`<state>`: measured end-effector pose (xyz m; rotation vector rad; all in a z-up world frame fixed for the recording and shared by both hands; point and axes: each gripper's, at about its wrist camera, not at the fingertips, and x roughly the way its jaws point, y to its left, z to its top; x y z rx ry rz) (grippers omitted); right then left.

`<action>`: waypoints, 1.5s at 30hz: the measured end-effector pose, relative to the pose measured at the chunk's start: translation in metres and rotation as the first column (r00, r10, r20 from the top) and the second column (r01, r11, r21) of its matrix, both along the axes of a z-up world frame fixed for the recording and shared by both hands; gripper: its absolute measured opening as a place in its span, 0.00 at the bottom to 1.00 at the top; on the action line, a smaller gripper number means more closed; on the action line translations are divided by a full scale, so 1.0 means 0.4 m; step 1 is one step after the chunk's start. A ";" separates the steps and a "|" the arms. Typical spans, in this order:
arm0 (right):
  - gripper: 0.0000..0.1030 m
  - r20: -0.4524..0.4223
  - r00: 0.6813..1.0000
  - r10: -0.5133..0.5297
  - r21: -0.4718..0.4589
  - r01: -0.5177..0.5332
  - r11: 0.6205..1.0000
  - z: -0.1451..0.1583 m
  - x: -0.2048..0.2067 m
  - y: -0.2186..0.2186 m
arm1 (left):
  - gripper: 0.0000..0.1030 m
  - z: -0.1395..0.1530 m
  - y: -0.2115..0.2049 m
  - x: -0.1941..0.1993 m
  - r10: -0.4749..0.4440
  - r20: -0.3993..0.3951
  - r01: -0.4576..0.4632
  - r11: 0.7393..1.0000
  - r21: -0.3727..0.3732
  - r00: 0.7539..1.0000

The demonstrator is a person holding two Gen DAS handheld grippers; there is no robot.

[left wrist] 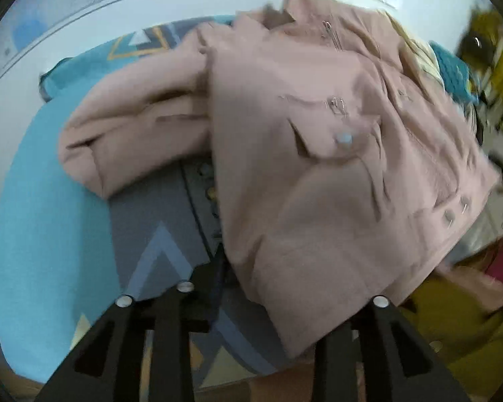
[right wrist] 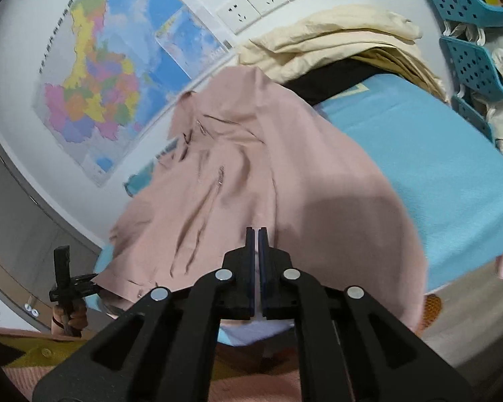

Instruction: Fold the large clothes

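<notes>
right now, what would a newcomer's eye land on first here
The big pink jacket sprawls over the blue patterned blanket, filling both views. The right gripper is shut on its near edge. Behind, a colourful wall map hangs left of a pile of cream clothes.

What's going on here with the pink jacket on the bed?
A person with a handheld gripper in each hand is folding a large pink jacket spread on a blue blanket. The right gripper is shut on the jacket's fabric near its edge. The left gripper appears to hold another edge, seen from the right wrist view, though its jaws are hard to make out. One sleeve is still sprawled out sideways.
</notes>
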<state>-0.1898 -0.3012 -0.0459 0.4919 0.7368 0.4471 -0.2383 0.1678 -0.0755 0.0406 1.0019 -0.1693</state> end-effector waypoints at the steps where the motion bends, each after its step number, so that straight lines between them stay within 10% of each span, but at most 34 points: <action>1: 0.05 0.009 1.000 -0.009 -0.013 0.009 1.000 0.010 -0.006 -0.002 | 0.47 0.007 -0.007 -0.014 -0.040 0.023 0.041 0.999 -0.018 0.999; 3: 0.18 0.039 0.999 0.012 -0.031 -0.011 0.999 0.033 -0.010 0.005 | 0.69 0.034 -0.003 -0.043 -0.081 0.092 0.086 0.995 -0.048 0.992; 6: 0.48 0.092 0.993 0.073 -0.120 -0.062 0.991 0.079 0.014 0.075 | 0.75 0.089 0.022 -0.079 -0.113 0.207 0.131 0.989 -0.074 0.972; 14: 0.46 -0.090 0.984 0.153 -0.325 -0.174 0.929 -0.006 0.151 0.194 | 0.88 0.195 0.113 -0.157 -0.064 0.437 0.166 0.966 -0.199 0.897; 17: 0.47 -0.045 0.990 0.135 -0.301 -0.142 0.943 0.035 0.166 0.161 | 0.88 0.199 0.097 -0.114 -0.042 0.424 0.112 0.983 -0.143 0.905; 27: 0.78 0.149 0.979 0.141 -0.412 -0.068 0.909 0.205 0.372 0.236 | 0.88 0.212 0.099 0.349 0.091 0.290 -0.086 0.996 -0.029 0.953; 36: 0.85 0.155 0.964 0.216 -0.585 -0.087 0.807 0.217 0.653 0.413 | 0.88 0.162 0.095 0.704 0.042 0.208 -0.075 0.985 0.156 0.977; 41: 0.80 0.091 0.972 0.216 -0.644 -0.108 0.757 0.179 0.761 0.440 | 0.88 0.081 0.099 0.811 -0.035 0.078 0.020 0.984 0.176 0.996; 43: 0.47 0.062 0.969 0.238 -0.621 -0.150 0.769 0.174 0.788 0.435 | 0.87 0.046 0.096 0.834 -0.094 0.007 0.092 0.985 0.144 0.996; 45: 0.14 0.063 0.965 0.254 -0.601 -0.167 0.782 0.189 0.798 0.423 | 0.54 0.025 0.091 0.843 -0.114 -0.012 0.115 0.984 0.139 0.993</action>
